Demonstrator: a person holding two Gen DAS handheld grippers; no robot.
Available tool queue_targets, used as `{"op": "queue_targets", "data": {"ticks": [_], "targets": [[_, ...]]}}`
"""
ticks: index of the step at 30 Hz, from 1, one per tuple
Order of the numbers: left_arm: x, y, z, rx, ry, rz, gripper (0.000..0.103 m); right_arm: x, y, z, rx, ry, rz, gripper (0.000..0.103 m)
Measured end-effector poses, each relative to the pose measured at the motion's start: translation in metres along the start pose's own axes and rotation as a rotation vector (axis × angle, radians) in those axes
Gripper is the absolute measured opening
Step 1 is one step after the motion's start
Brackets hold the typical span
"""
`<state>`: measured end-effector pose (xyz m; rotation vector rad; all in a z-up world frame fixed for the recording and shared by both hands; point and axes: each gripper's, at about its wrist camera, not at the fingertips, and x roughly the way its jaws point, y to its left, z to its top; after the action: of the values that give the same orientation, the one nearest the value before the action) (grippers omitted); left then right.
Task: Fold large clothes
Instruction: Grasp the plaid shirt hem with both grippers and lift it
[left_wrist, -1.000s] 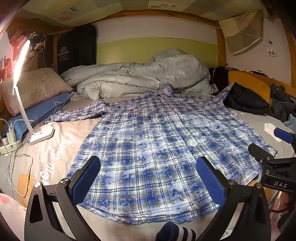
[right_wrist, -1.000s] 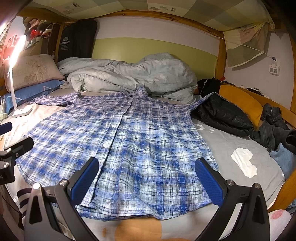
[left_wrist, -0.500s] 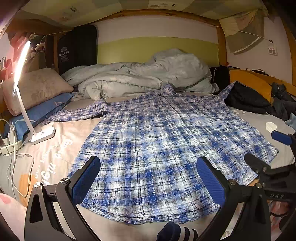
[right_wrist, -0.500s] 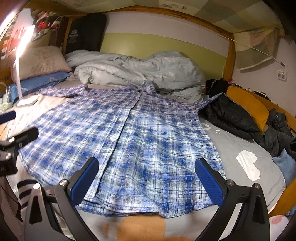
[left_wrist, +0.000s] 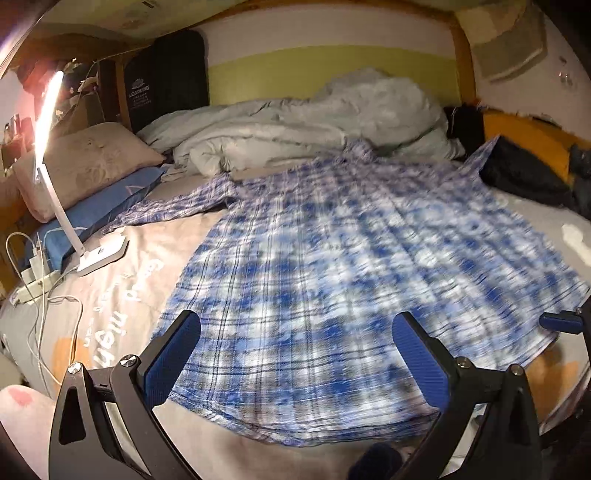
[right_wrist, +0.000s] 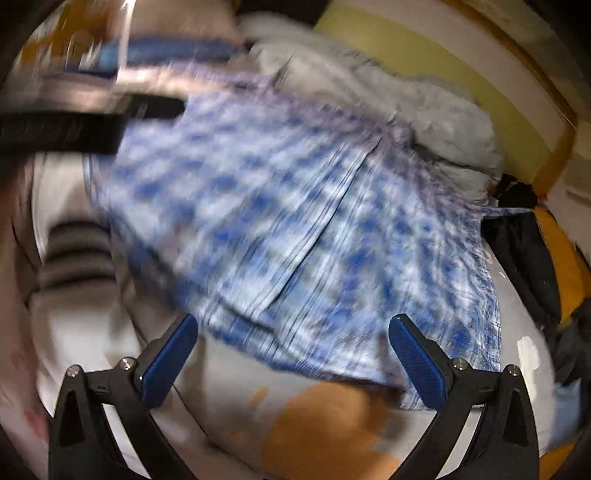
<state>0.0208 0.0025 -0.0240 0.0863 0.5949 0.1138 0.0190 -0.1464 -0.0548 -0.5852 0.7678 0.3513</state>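
Plaid shirt (left_wrist: 332, 266) lies spread flat on the bed (left_wrist: 110, 295), front side up, button placket (right_wrist: 325, 229) visible in the right wrist view. Long axis runs from hem, nearest the cameras, to collar (left_wrist: 360, 147) at the far end, collar touching the heap of pale duvet (left_wrist: 314, 125). One sleeve (left_wrist: 177, 210) stretches out to the left toward the pillows; the other reaches right, its end by a dark jacket (left_wrist: 524, 173).

Left gripper (left_wrist: 295, 354): jaws spread wide, nothing between them, blue pads (left_wrist: 173, 354) held above the hem edge. Contact with cloth not apparent.

Right gripper (right_wrist: 291, 354): jaws likewise wide apart and empty, over the hem on the shirt's right half. That view is heavily motion-blurred and tilted; fine detail lost. The right gripper's tip also shows at the right edge of the left wrist view, just beside the shirt's lower right corner.

A lit desk lamp (left_wrist: 70, 206) stands on the bed left of the shirt, cables (left_wrist: 48, 302) near its base. Beige pillow (left_wrist: 85, 166) over a blue one (left_wrist: 96, 218) at the left.
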Motion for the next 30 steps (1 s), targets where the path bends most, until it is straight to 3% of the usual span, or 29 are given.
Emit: {"op": "queue_targets", "data": {"ticks": [3, 6, 10, 14, 16, 19, 21, 24, 27, 30], "targets": [[0.006, -0.001, -0.003, 0.011, 0.028, -0.023, 0.103, 0.017, -0.001, -0.006, -0.007, 0.086, -0.013, 0.103], [0.009, -0.006, -0.006, 0.034, 0.047, -0.048, 0.103, 0.022, -0.021, -0.006, 0.073, 0.124, -0.006, 0.103], [0.012, -0.019, -0.009, 0.081, 0.086, -0.125, 0.103, 0.024, -0.055, -0.007, 0.217, 0.108, -0.074, 0.103], [0.016, -0.040, -0.018, 0.158, 0.162, -0.253, 0.103, 0.017, -0.087, -0.009, 0.346, 0.082, -0.169, 0.103], [0.021, -0.050, -0.024, 0.184, 0.230, -0.331, 0.103, 0.016, -0.098, -0.010, 0.391, 0.072, -0.166, 0.103], [0.028, -0.061, -0.032, 0.192, 0.308, -0.382, 0.103, 0.013, -0.107, -0.010, 0.441, 0.054, -0.150, 0.103], [0.033, -0.065, -0.036, 0.217, 0.334, -0.344, 0.103, 0.010, -0.109, -0.009, 0.445, 0.043, -0.155, 0.103], [0.040, -0.065, -0.040, 0.243, 0.340, -0.223, 0.103, 0.008, -0.110, -0.008, 0.438, 0.030, -0.180, 0.103], [0.045, -0.042, -0.033, 0.121, 0.336, -0.187, 0.103, 0.010, -0.114, -0.008, 0.424, 0.037, -0.226, 0.103], [0.052, -0.013, -0.025, 0.054, 0.309, -0.058, 0.103, 0.020, -0.118, -0.012, 0.396, 0.095, -0.323, 0.103]]}}
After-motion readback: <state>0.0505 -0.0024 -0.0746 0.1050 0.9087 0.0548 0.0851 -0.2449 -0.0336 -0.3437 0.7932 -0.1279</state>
